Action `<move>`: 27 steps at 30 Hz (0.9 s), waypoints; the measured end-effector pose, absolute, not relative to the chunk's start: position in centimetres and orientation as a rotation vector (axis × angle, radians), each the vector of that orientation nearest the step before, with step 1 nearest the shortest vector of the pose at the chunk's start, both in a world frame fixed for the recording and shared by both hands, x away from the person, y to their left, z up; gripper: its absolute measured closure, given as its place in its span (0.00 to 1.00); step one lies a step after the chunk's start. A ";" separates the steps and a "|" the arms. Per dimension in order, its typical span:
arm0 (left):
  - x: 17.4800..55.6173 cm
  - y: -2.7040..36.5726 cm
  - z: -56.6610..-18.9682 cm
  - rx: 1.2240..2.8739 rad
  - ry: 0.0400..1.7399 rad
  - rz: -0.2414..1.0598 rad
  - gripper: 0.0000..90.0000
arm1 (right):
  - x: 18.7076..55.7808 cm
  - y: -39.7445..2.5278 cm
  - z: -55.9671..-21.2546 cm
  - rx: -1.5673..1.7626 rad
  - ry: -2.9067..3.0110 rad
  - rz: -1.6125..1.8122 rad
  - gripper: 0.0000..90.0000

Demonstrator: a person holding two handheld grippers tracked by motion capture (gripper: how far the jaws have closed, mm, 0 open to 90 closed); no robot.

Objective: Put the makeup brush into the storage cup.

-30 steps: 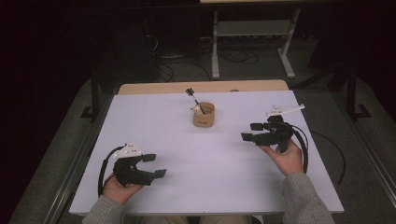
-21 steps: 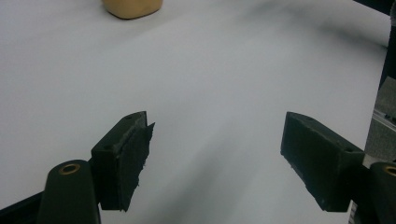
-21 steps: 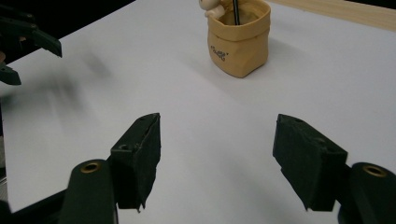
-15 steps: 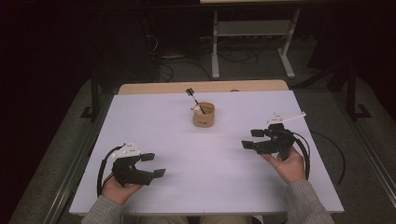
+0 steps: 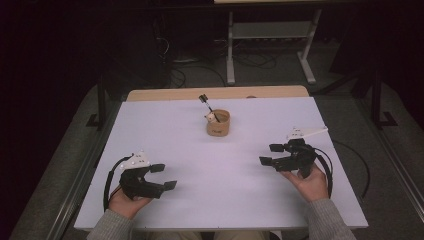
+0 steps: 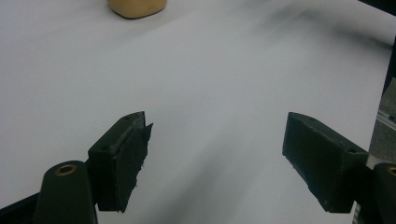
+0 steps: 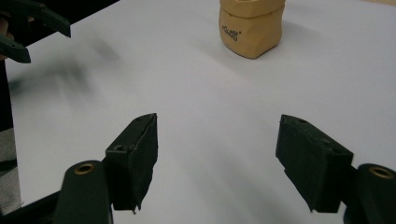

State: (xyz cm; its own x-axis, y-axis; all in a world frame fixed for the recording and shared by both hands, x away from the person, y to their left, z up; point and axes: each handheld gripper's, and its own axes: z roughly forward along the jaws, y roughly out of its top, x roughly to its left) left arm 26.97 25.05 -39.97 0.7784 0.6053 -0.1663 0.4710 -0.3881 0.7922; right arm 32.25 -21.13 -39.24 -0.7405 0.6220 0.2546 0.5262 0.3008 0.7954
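Tan cup sits mid-table toward far edge, a dark-tipped stick leaning out; contents too small to ID. Left gripper near-left of cup, jaws spread, empty. Right gripper near-right of cup, jaws apart, empty. Cup's top cropped in both gripper views.

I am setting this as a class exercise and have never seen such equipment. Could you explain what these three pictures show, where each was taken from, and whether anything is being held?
A person sits at a white table, holding a hand-operated two-jaw gripper in each hand: left gripper, right gripper. One picture looks down from above. The other two come from cameras riding on each gripper, looking along its black jaws. On the table stands a small tan cup with a dark-handled utensil sticking out. Both grippers are open and hold nothing.
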 end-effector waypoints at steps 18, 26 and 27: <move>26.9 25.0 -39.9 2.058 0.796 0.181 0.23 | 31.5 -21.9 -40.0 1.113 2.442 1.467 0.30; 26.9 25.0 -40.1 2.057 0.805 0.178 0.23 | 31.0 -22.3 -40.6 1.124 2.441 1.473 0.30; 26.9 25.0 -40.1 2.060 0.802 0.180 0.23 | 30.9 -22.3 -40.6 1.127 2.441 1.473 0.30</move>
State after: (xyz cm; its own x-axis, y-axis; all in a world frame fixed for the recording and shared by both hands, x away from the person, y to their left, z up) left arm 26.95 24.99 -40.13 0.7800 0.6029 -0.1675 0.4735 -0.3937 0.7879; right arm 30.90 -22.32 -40.64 -0.7271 0.6210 0.2926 0.5485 0.2692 0.7916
